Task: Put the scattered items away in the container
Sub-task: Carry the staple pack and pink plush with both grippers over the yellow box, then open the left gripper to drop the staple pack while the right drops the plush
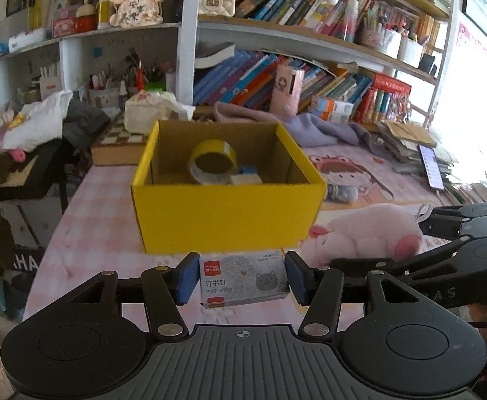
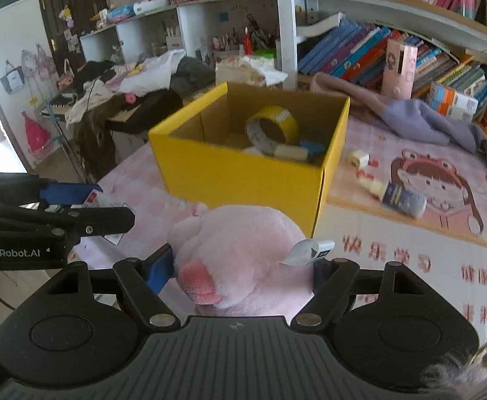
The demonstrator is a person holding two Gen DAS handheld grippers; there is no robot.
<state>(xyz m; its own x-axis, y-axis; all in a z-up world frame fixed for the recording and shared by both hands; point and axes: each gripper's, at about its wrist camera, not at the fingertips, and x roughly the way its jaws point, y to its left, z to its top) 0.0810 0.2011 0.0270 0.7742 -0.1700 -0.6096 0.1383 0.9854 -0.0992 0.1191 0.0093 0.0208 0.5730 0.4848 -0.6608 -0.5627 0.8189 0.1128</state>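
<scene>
1. Left wrist view: my left gripper (image 1: 242, 281) clenches a staple box (image 1: 243, 281) between its blue pads, just before the yellow container (image 1: 225, 220).
2. Right wrist view: my right gripper (image 2: 240, 268) grasps a pink plush toy (image 2: 240, 250) near the container's corner.
3. Tape roll (image 2: 271, 128) lies inside; a small bottle (image 2: 401, 198) rests on the mat (image 2: 410, 250) beside it.

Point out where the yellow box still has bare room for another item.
Inside the yellow box, the left half of the floor, along the left wall, looks bare. The right side is crowded: the tape roll, a cream block and a blue item bunch together there. The near floor is hidden.
</scene>
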